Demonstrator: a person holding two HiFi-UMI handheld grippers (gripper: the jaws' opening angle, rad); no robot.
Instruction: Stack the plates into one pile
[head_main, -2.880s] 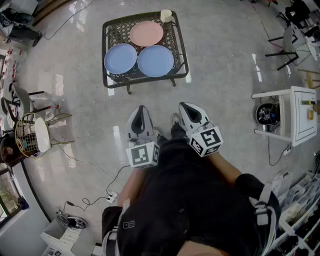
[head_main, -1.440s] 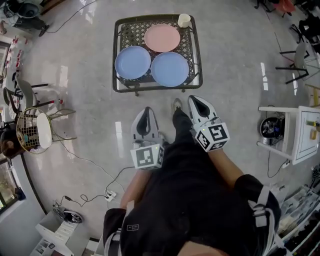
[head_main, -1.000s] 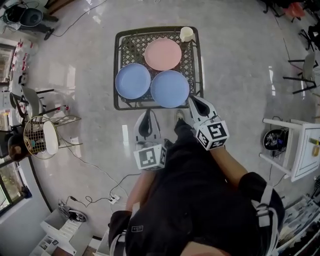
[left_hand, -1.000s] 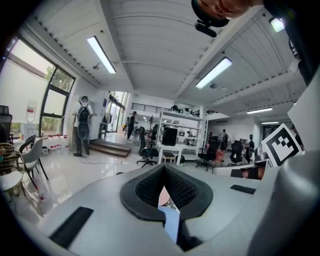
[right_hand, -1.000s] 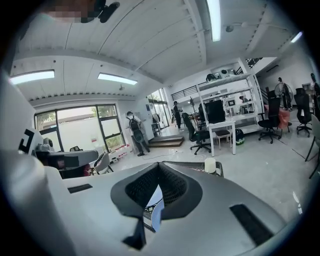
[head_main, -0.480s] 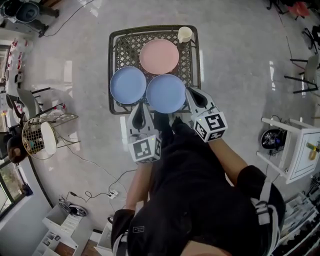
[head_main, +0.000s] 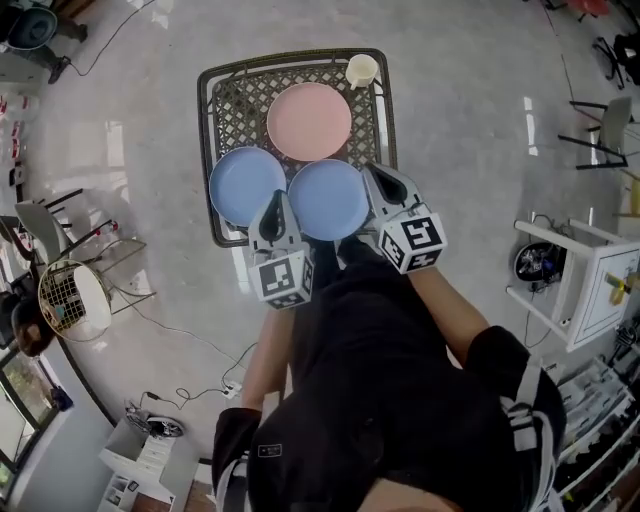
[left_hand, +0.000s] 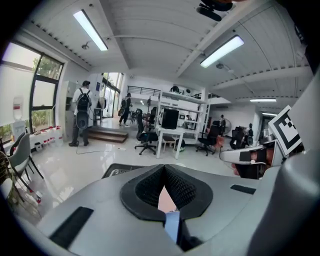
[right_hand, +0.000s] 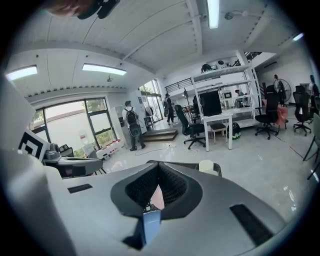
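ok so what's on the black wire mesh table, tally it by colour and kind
blue round plates: 2
pink round plate: 1
cream cup: 1
total: 4

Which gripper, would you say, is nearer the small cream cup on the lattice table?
Right. The right gripper is beside the right blue round plate, facing the small cream cup; the left gripper is farther left, by the left blue round plate.

Pink plate (head_main: 309, 121) lies flat behind two blue plates (head_main: 247, 186) (side by side, unstacked).
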